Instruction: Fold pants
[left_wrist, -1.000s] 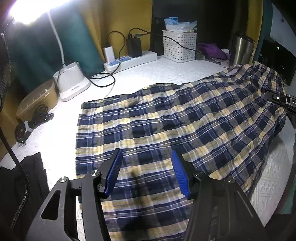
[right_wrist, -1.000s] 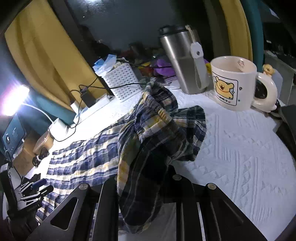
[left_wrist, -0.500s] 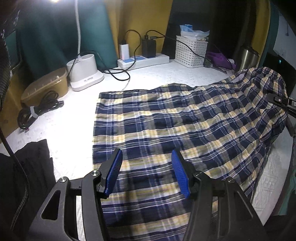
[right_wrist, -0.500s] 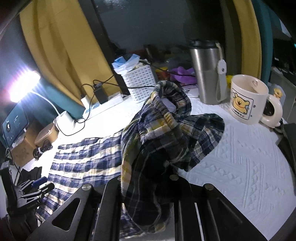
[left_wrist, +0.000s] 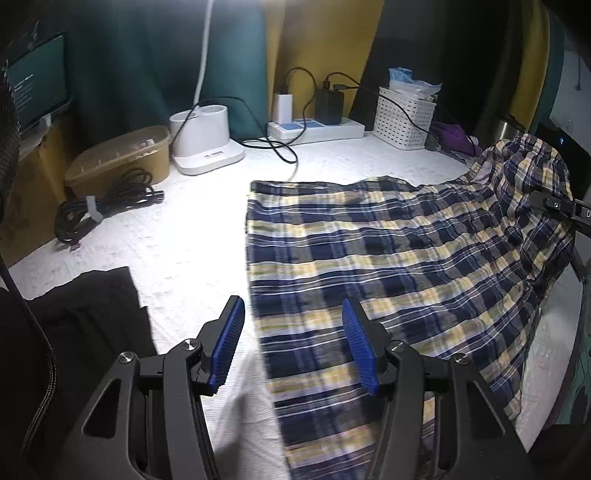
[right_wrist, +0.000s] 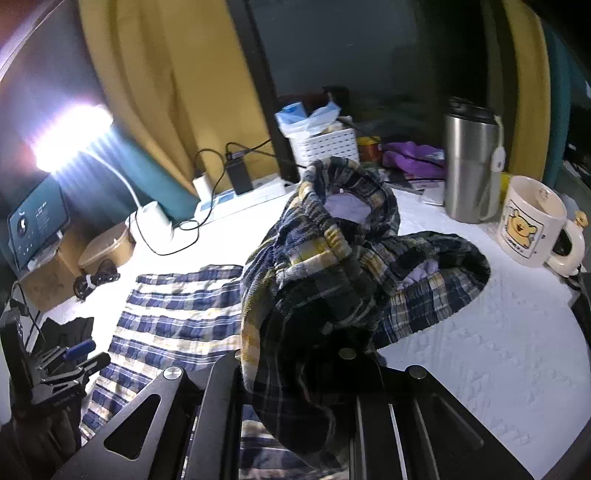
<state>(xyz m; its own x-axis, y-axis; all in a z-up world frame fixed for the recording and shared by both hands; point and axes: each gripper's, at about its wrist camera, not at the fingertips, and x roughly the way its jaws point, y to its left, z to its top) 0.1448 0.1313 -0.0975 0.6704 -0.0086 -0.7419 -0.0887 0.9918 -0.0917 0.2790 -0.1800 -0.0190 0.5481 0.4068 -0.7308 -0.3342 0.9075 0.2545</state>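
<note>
Lifted higher than a second ago, the plaid pants' waistband (right_wrist: 332, 236) hangs pinched in the right gripper (right_wrist: 295, 373). Legs lie flat across the tabletop (left_wrist: 177, 236). Left gripper (left_wrist: 291, 347) hovers spread, empty. Folding has barely begun.

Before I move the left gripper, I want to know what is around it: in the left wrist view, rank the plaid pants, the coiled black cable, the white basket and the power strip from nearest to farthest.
1. Plaid pants: their edge lies under the left gripper.
2. Coiled black cable: far left.
3. Power strip and white basket: at the back wall, too close to call.
</note>
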